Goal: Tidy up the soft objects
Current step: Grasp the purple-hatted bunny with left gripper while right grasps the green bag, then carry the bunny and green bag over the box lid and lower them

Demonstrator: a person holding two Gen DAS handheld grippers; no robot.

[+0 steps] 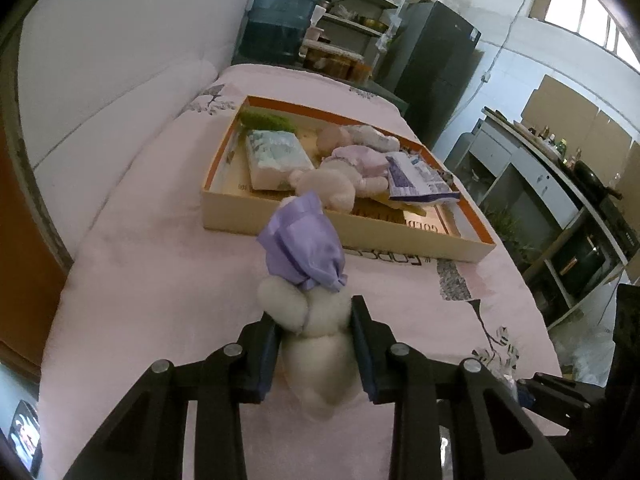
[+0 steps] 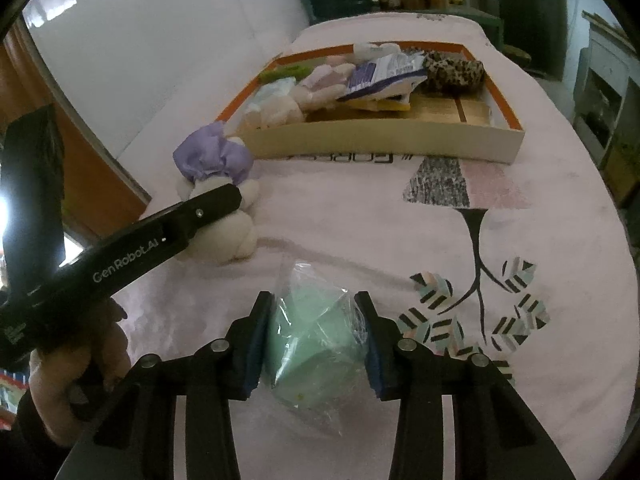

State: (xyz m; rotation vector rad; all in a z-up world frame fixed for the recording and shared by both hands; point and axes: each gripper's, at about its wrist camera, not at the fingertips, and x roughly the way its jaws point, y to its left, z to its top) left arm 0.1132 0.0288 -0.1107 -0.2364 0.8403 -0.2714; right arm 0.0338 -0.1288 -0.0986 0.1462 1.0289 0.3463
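A white plush toy (image 1: 316,344) in a purple dress lies on the pink bedcover (image 1: 160,280), just in front of the box. My left gripper (image 1: 314,312) is shut on its body, with both pads pressed into the fur. In the right wrist view the same toy (image 2: 236,236) lies at the left under the left gripper (image 2: 224,200). My right gripper (image 2: 313,300) is shut on a mint-green soft pack (image 2: 316,344) in clear plastic wrap, which rests on the cover. Behind them stands the shallow cardboard box (image 1: 344,224) with an orange rim.
The box (image 2: 380,140) holds another plush, wrapped packs, a green item and a leopard-print item (image 2: 454,70). A white wall runs along the left. A water jug (image 1: 280,20), shelves and a dark fridge (image 1: 436,68) stand beyond the bed. A hand (image 2: 68,380) holds the left gripper.
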